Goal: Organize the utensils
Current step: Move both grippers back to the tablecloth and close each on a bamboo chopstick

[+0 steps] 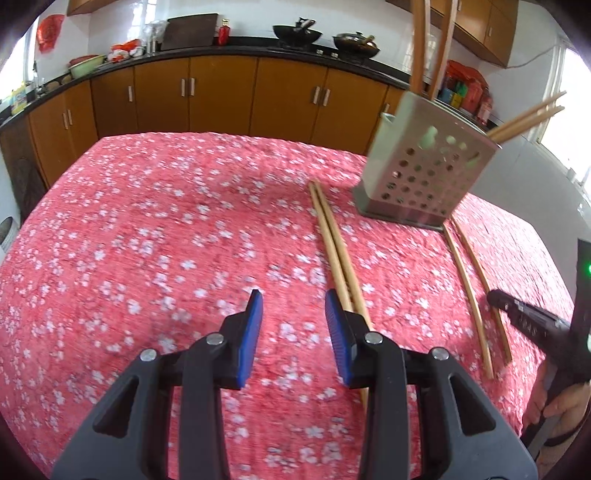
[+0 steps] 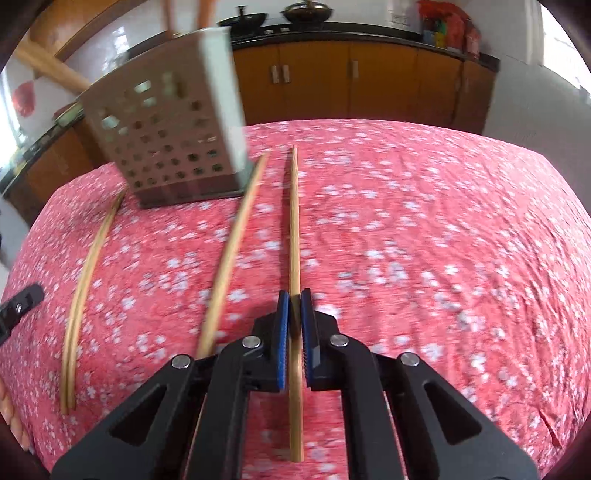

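My right gripper (image 2: 294,297) is shut on one wooden chopstick (image 2: 294,221), which lies lengthwise on the red flowered tablecloth (image 2: 424,229). Its partner chopstick (image 2: 232,254) lies just left of the fingers, apart from them. Another pair of chopsticks (image 1: 334,243) runs under the right finger of my left gripper (image 1: 293,299), which is open with nothing between its blue pads. A perforated metal utensil holder (image 1: 417,177) stands beyond, with chopsticks (image 1: 532,118) and wooden handles (image 1: 421,48) sticking out of it. The right gripper (image 1: 495,297) shows at the right edge of the left wrist view.
Wooden kitchen cabinets (image 1: 221,96) with a dark counter run behind the table, carrying woks (image 1: 297,33), a basin and bottles. The table's far edge (image 1: 221,134) lies in front of them. A hand (image 1: 561,406) holds the right tool.
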`<state>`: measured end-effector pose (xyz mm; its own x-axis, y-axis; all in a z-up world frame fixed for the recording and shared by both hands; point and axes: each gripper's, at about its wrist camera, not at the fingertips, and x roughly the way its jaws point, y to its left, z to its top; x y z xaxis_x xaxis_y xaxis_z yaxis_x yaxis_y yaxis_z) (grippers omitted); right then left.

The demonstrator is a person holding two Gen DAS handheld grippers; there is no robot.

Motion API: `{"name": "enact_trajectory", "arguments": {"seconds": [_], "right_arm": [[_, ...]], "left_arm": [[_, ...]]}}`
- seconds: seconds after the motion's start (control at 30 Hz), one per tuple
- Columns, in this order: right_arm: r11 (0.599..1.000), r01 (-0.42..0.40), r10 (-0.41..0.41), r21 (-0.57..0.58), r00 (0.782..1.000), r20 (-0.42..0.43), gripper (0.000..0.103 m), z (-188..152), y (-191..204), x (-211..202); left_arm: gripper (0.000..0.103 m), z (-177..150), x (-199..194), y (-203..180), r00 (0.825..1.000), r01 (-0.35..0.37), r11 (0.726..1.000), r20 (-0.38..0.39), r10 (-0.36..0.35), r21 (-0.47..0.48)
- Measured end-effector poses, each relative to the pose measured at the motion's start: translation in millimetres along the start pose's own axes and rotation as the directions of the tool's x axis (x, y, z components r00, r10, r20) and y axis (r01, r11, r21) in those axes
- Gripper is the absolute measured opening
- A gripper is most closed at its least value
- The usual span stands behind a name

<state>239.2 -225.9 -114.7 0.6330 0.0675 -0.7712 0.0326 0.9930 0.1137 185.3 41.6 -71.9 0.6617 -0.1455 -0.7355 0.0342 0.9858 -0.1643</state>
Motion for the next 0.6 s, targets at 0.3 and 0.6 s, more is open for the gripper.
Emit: {"name": "enact_trajectory", "arguments": {"seconds": [0.3, 0.6], "right_arm": [[0.997, 0.033, -0.033, 0.067, 0.999, 0.004, 0.007, 4.0, -19.5, 5.2], [0.999, 0.024, -0.024, 0.024, 1.0, 0.003, 0.008, -14.9, -11.2, -9.0]], "left_arm": [[0.022, -13.1, 16.3, -27.4, 0.996, 0.045, 0.995, -0.075, -0.038, 0.092], [0.009, -17.7, 26.4, -41.1, 0.995, -0.059, 0.987, -0.072, 0.071, 0.152]]}}
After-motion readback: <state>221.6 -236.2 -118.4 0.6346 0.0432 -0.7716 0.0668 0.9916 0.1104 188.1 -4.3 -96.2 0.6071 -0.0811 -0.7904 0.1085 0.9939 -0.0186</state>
